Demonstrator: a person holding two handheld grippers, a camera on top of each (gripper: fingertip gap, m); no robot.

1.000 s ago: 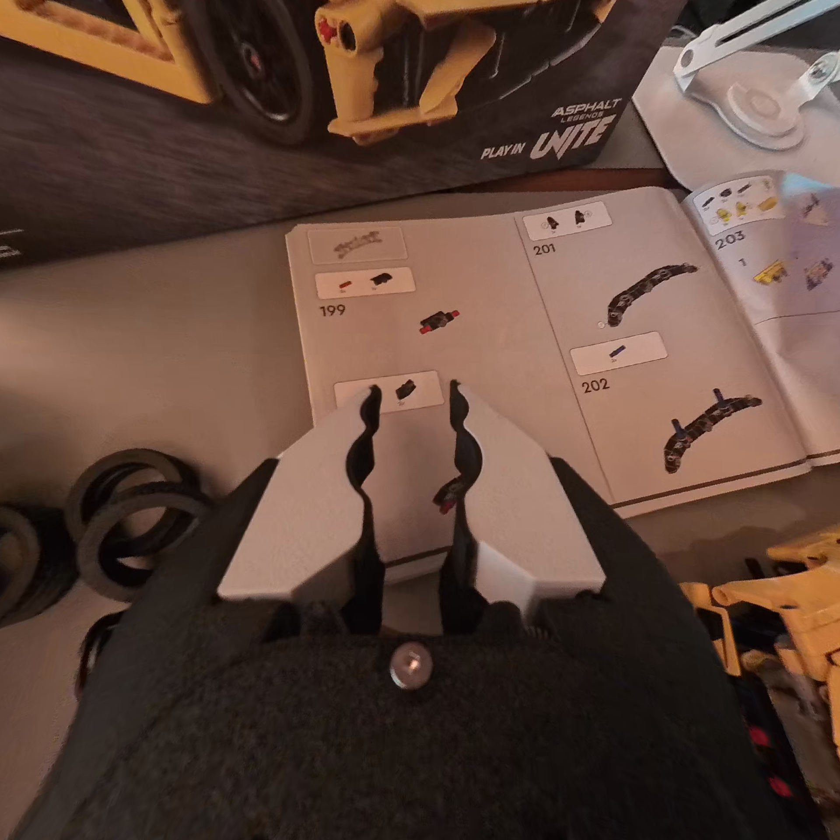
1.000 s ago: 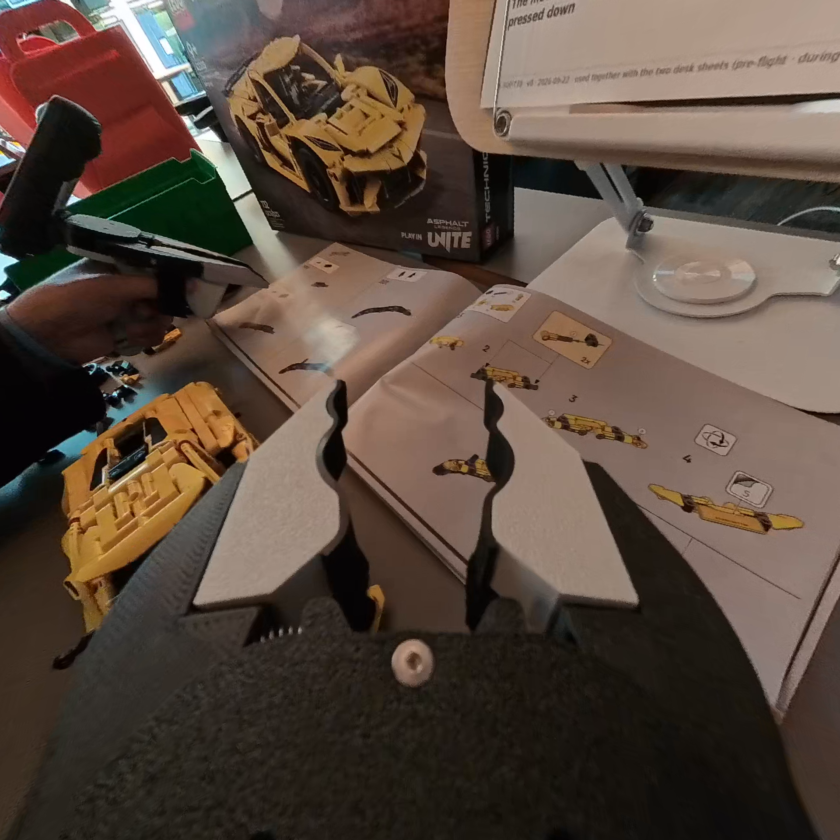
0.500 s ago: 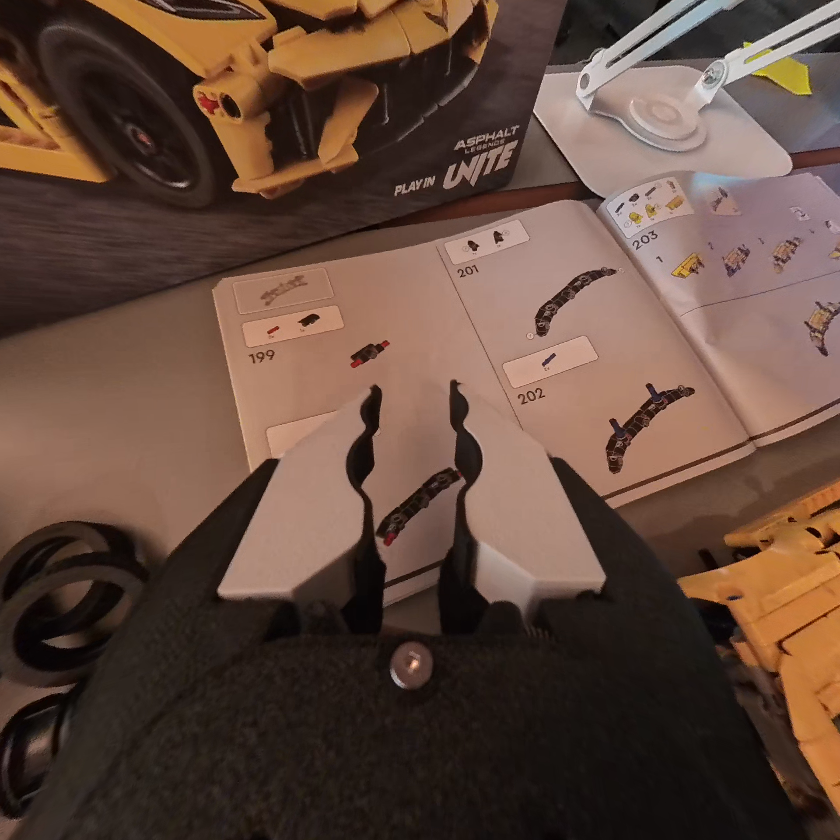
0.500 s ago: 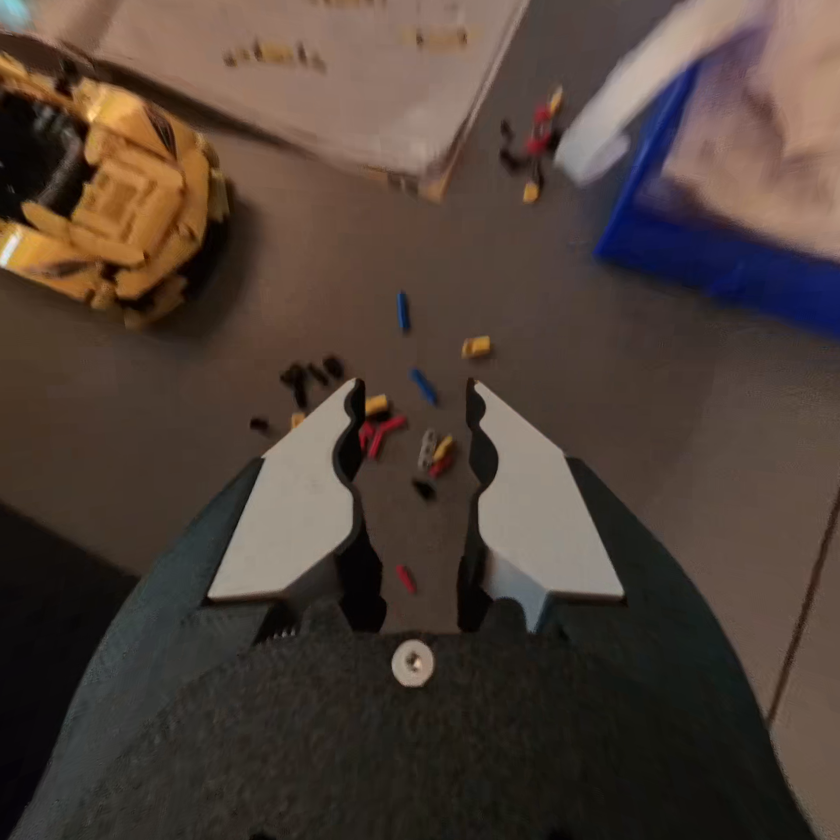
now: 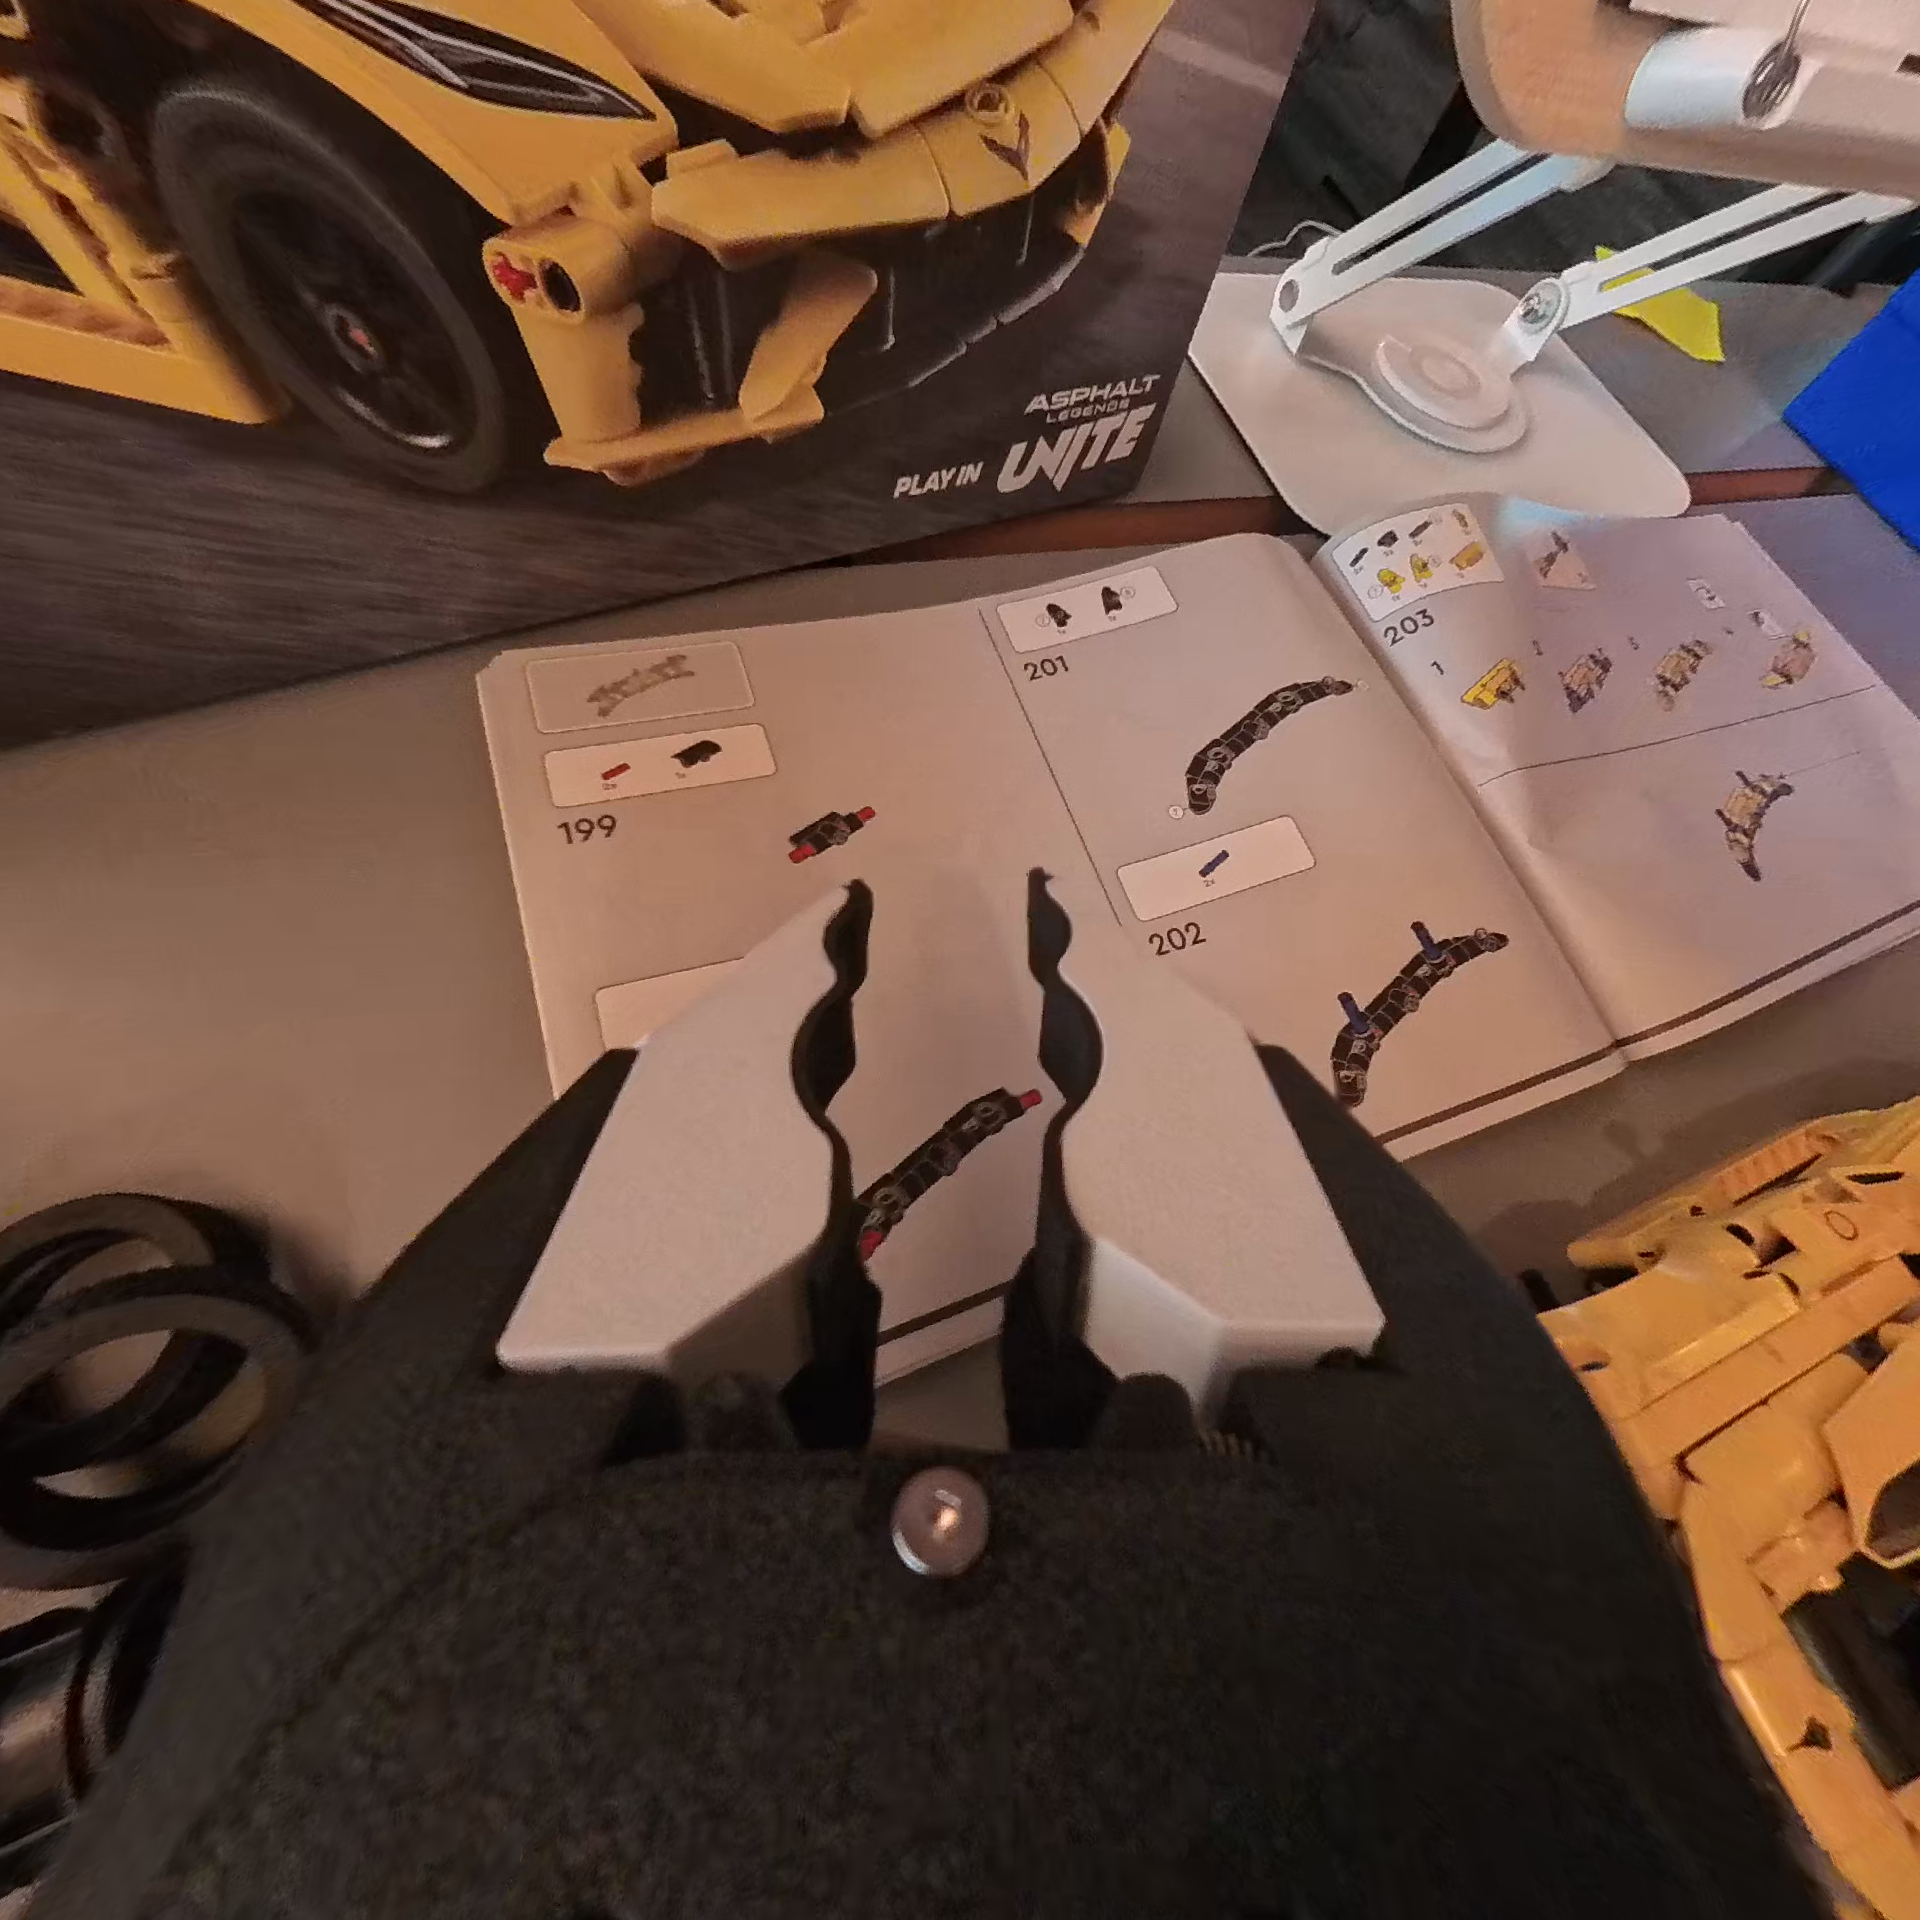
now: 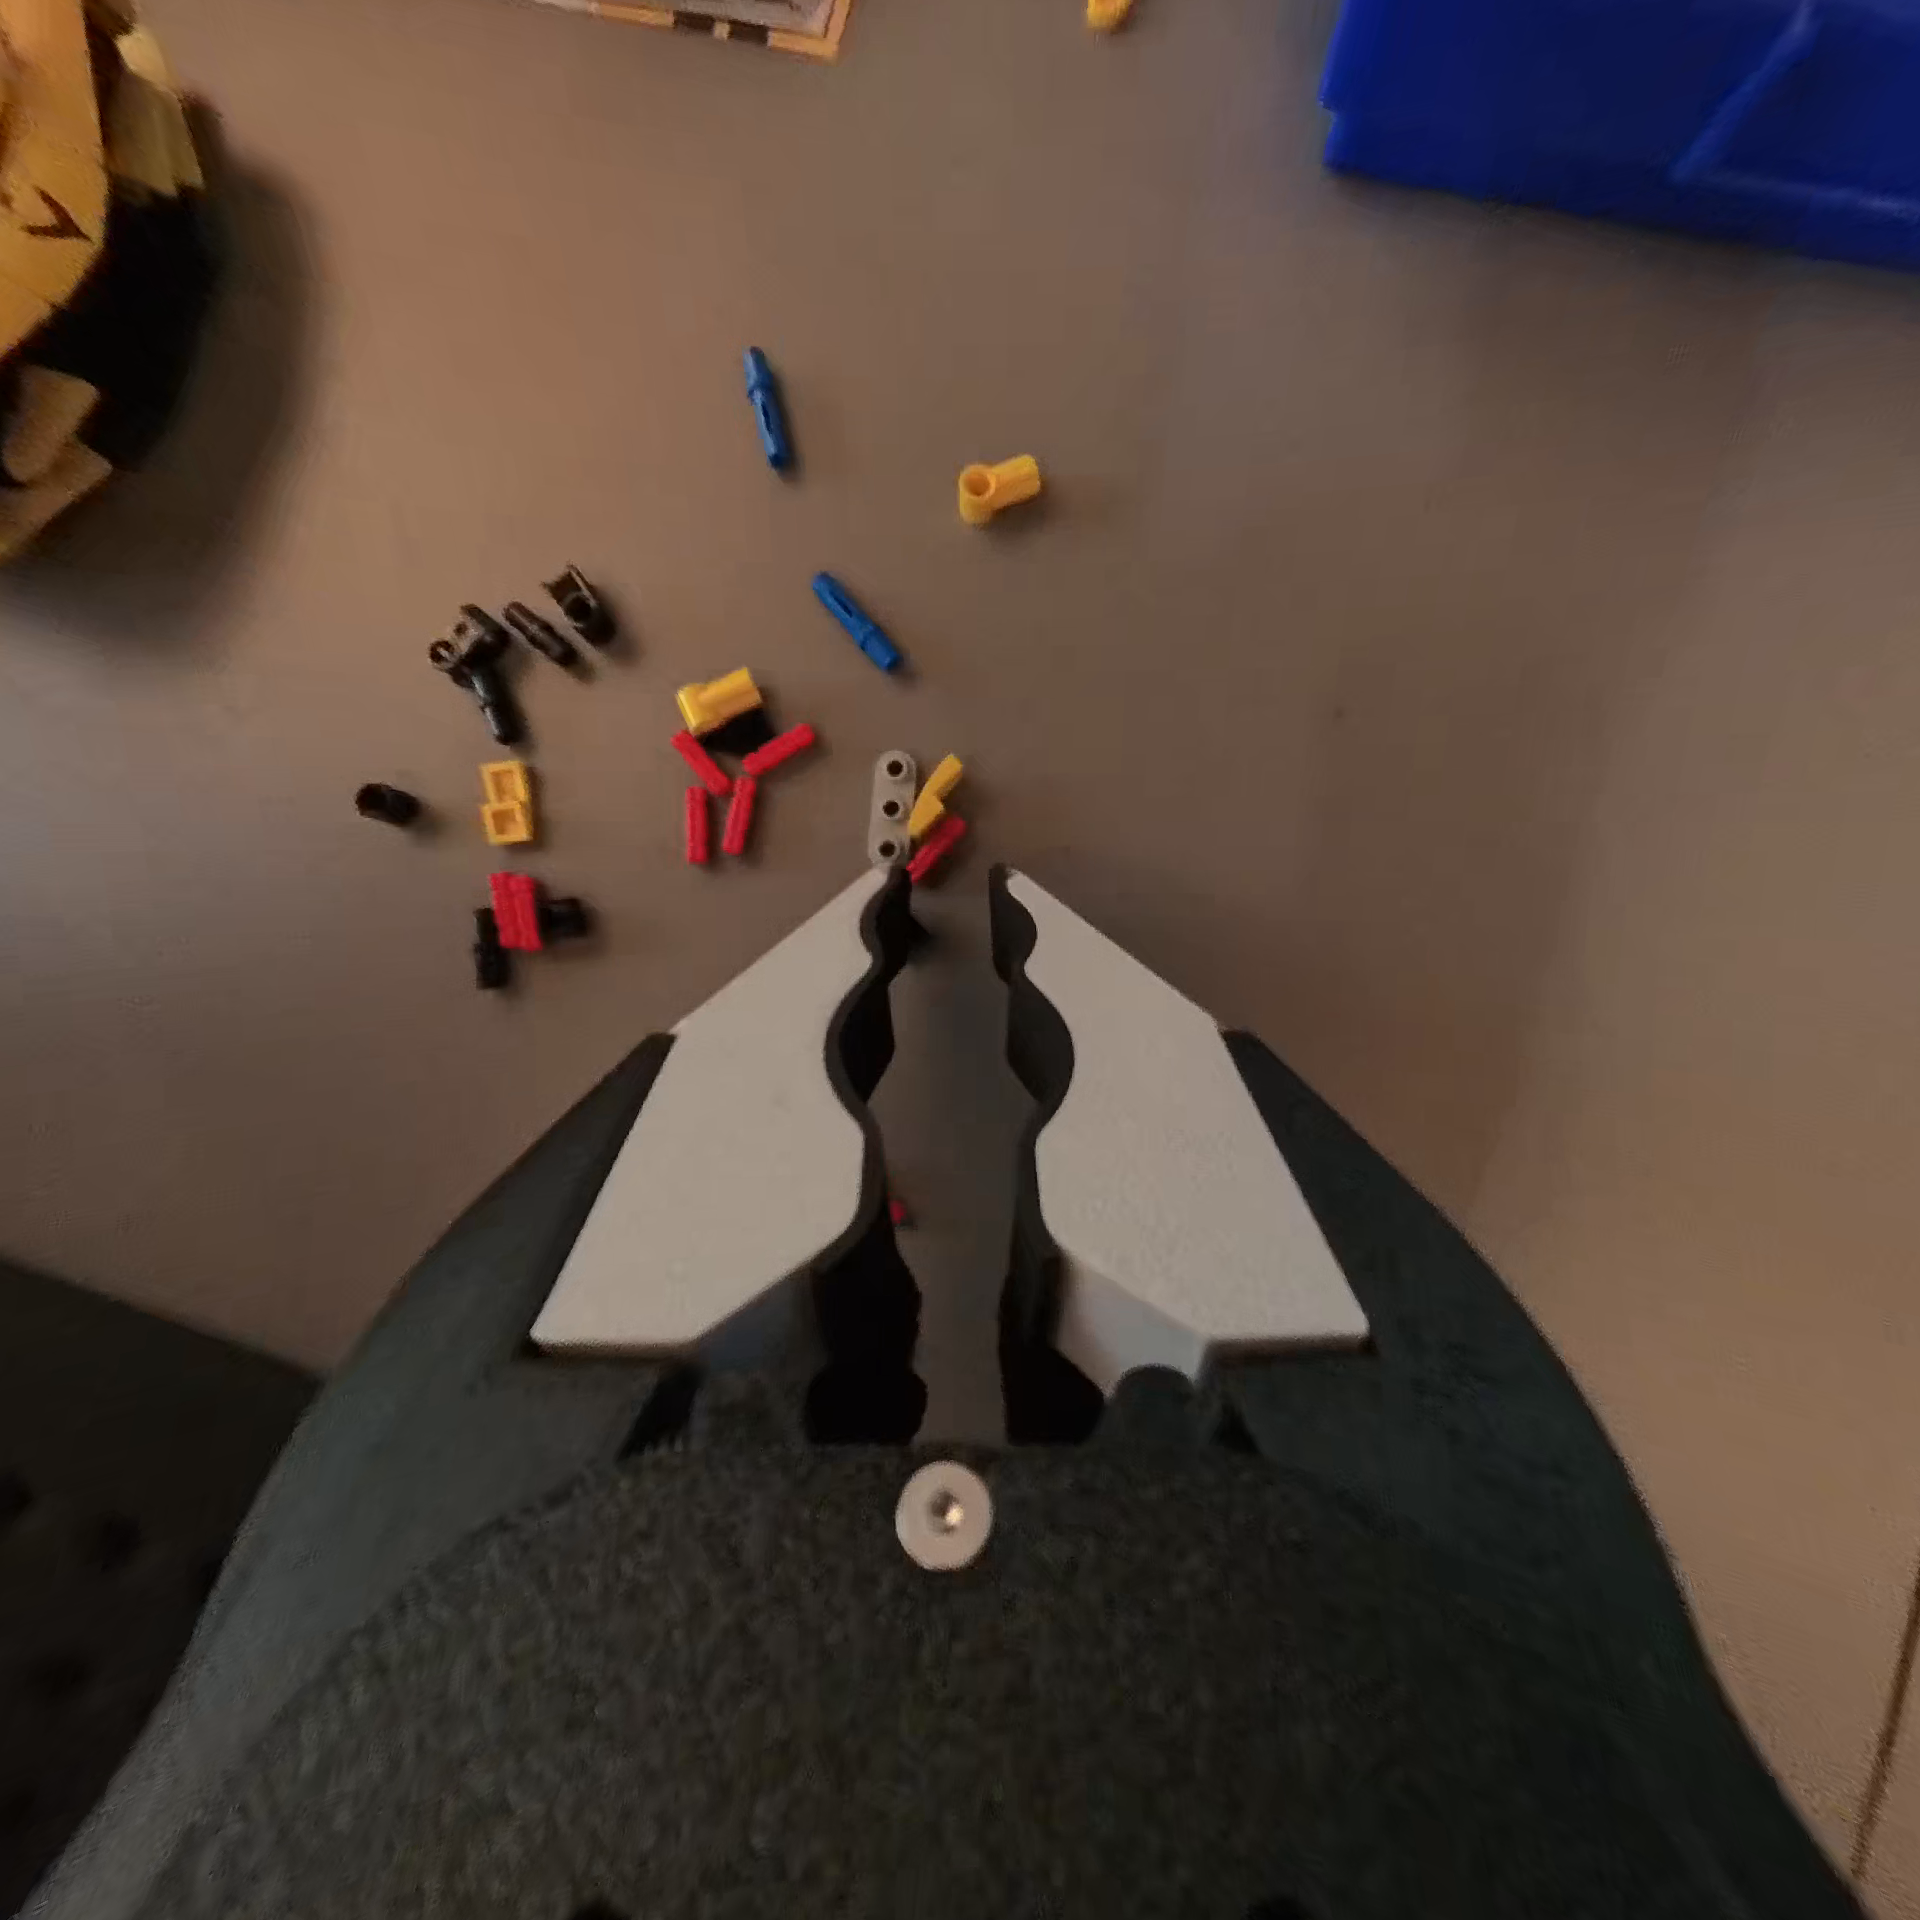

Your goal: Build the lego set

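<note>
We see the right gripper (image 6: 943,878) parted, empty, tips just below the loose lego pieces (image 6: 727,769) mid-frame. Left gripper (image 5: 943,894) also parted, empty, over the instruction booklet (image 5: 935,727).

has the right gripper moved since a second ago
Yes. The right gripper swung away from the instruction booklet, down over the loose pieces on the table, with the booklet's corner now at the top edge.
</note>
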